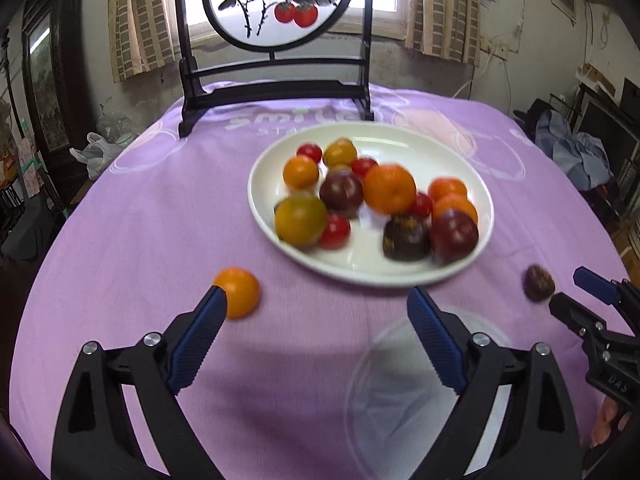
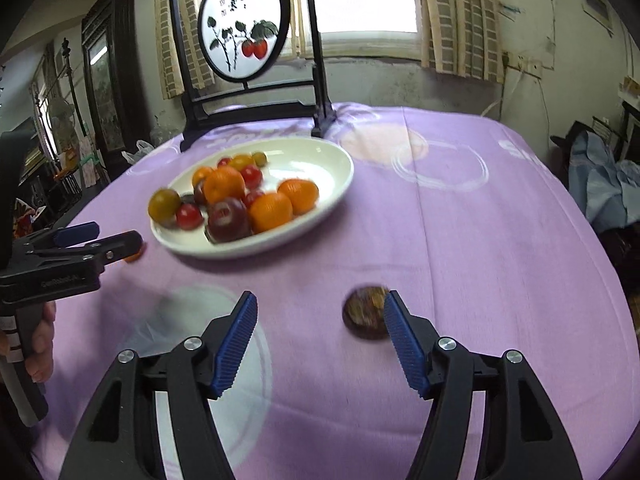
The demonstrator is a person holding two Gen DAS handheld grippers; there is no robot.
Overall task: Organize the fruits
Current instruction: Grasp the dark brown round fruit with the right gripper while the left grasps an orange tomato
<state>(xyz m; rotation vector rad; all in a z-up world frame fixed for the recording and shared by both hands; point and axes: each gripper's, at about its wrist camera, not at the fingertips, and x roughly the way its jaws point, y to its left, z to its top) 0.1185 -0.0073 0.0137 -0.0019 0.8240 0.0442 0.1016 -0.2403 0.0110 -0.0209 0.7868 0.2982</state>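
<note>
A white plate [image 1: 400, 136] [image 2: 320, 156] on the purple tablecloth holds several oranges, cherry tomatoes and dark plums. A loose orange [image 1: 238, 292] lies on the cloth just behind my left gripper's left fingertip. My left gripper [image 1: 316, 300] is open and empty, near the plate's front rim. A dark brown fruit [image 2: 366, 312] [image 1: 538, 282] lies on the cloth, just inside my right gripper's right fingertip. My right gripper [image 2: 320, 306] is open and empty. Each gripper also shows in the other's view: the right gripper [image 1: 580, 292], the left gripper [image 2: 116, 238].
A black-framed round painted screen [image 1: 276, 4] [image 2: 244, 28] stands at the table's far edge behind the plate. A window and curtains lie beyond. Clutter sits past the table's left and right edges.
</note>
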